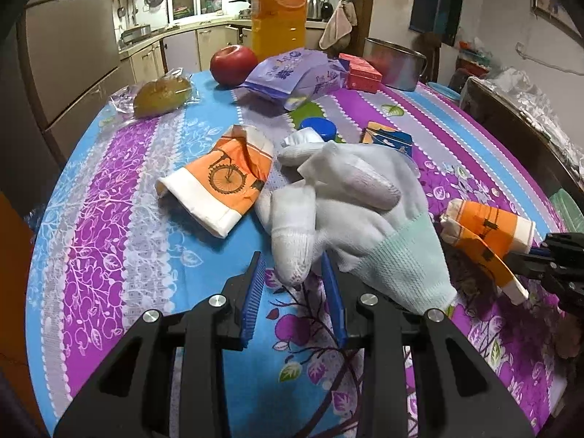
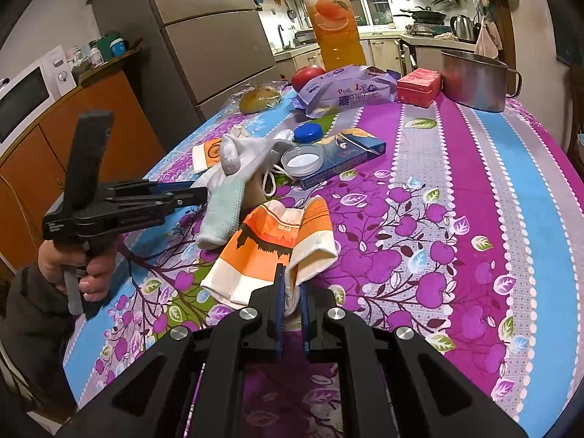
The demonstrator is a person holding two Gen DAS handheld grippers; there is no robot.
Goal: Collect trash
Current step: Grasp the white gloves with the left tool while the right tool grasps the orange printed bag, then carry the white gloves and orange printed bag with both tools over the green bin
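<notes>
A white knit glove (image 1: 350, 197) lies crumpled on the flowered tablecloth (image 1: 127, 219). My left gripper (image 1: 292, 266) is open, its blue pads either side of one glove finger. A crushed orange-and-white paper cup (image 1: 222, 179) lies flat left of the glove. My right gripper (image 2: 292, 284) is shut on a second crushed orange paper cup (image 2: 270, 248), which also shows at the right of the left wrist view (image 1: 489, 233). In the right wrist view the glove (image 2: 233, 179) lies just ahead of the left gripper (image 2: 199, 193).
At the back stand an orange juice bottle (image 2: 334, 18), a red apple (image 1: 233, 64), a purple snack bag (image 2: 346, 89), a red box (image 2: 419, 85), a steel pot (image 2: 474, 78) and a wrapped bun (image 1: 162, 95). A blue cap (image 2: 308, 133), clear lid (image 2: 303, 160) and blue carton (image 2: 350, 153) lie mid-table.
</notes>
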